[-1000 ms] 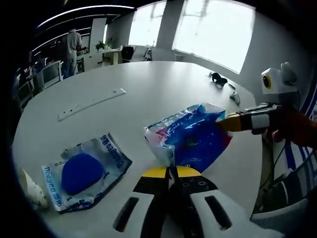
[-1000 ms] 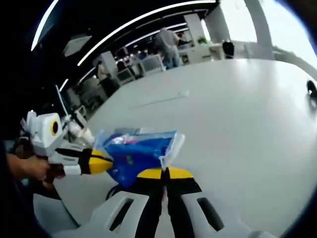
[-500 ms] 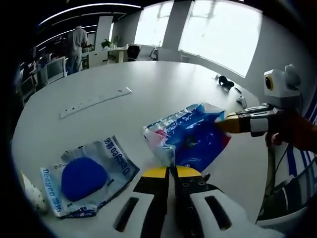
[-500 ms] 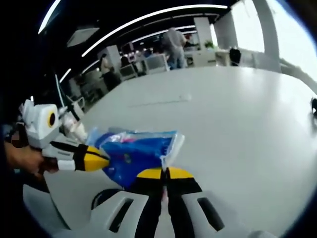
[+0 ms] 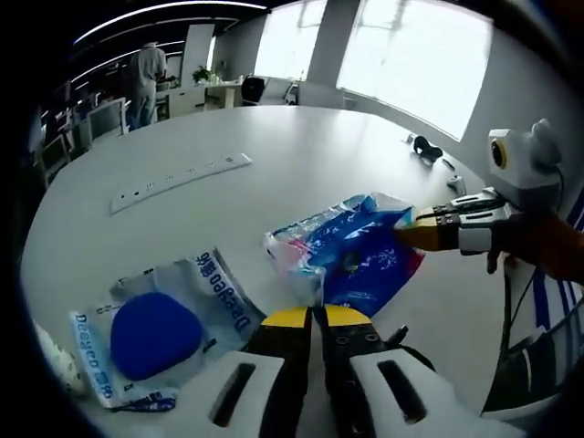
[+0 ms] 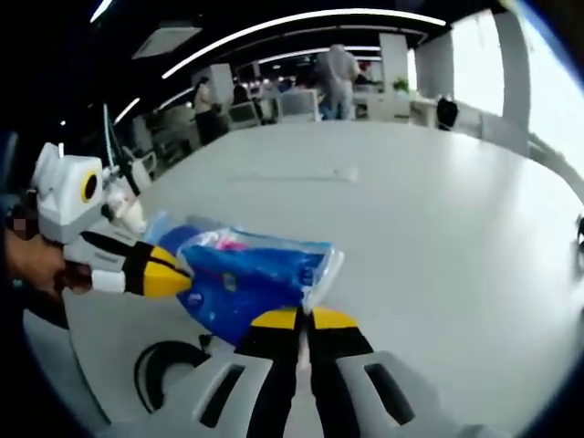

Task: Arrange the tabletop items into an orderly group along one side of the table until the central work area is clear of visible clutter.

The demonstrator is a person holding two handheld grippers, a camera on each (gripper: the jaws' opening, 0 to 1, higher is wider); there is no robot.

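A blue plastic bag (image 5: 358,260) with pink and white print is held just above the white table (image 5: 301,151), stretched between both grippers. My left gripper (image 5: 311,313) is shut on its near corner. My right gripper (image 5: 402,234) comes in from the right, shut on the far corner. In the right gripper view the same bag (image 6: 242,278) lies in front of my right gripper (image 6: 304,316), with my left gripper (image 6: 187,283) shut on its left end. A clear packet with a blue round pad (image 5: 151,333) lies flat at the left.
A white power strip (image 5: 178,175) lies further out on the table, also as the power strip (image 6: 292,175). Small black items (image 5: 424,146) sit near the far right edge. A white crumpled thing (image 5: 57,356) lies beside the packet. People stand at desks (image 6: 339,68) beyond.
Both grippers keep their hold on the blue bag. Both cameras have shifted a little, and the bag now lies flatter and lower over the table.
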